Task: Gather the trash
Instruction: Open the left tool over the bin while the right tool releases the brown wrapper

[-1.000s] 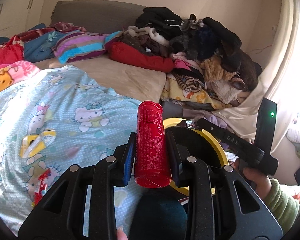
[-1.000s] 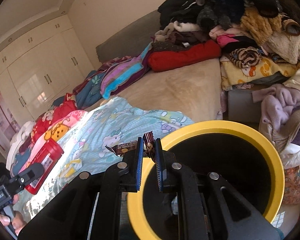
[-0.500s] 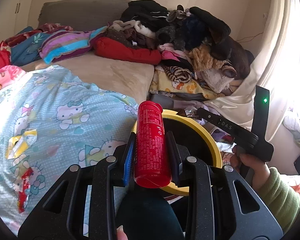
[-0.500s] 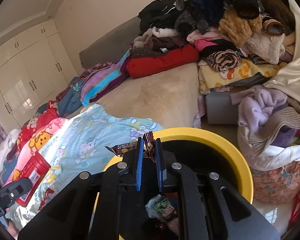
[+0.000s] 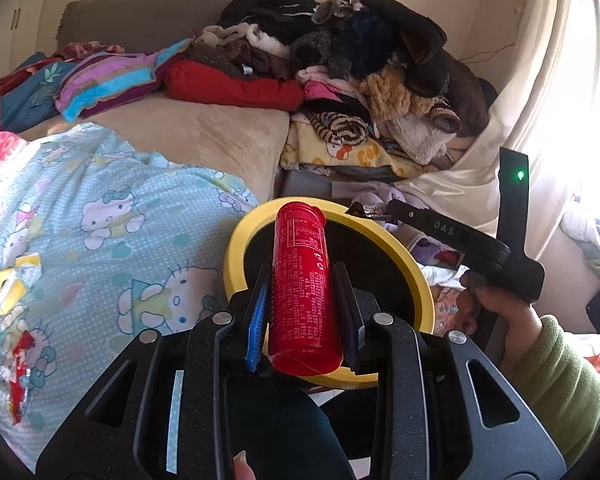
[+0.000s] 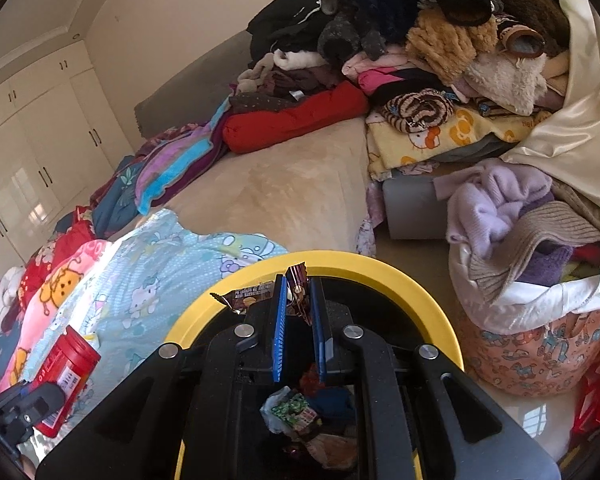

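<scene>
My left gripper (image 5: 302, 280) is shut on a red cylindrical canister (image 5: 302, 276), held just above the near rim of the yellow-rimmed black trash bin (image 5: 236, 248). My right gripper (image 6: 298, 300) is shut on a brown snack wrapper (image 6: 244, 298) over the same bin (image 6: 380, 270), which holds several pieces of trash (image 6: 296, 412). The right gripper (image 5: 384, 210) also shows in the left wrist view at the bin's far rim. The canister (image 6: 66, 376) also shows at the lower left of the right wrist view.
A Hello Kitty blanket (image 5: 100, 216) covers the bed, with a yellow wrapper (image 5: 10, 288) and a red wrapper (image 5: 20, 368) on it. Piled clothes (image 5: 360, 64) lie behind. A full laundry basket (image 6: 540, 344) stands right of the bin.
Both grippers have moved over the bin: the canister now sits above its near rim, and the right gripper with the wrapper is farther over the opening, so the trash inside shows.
</scene>
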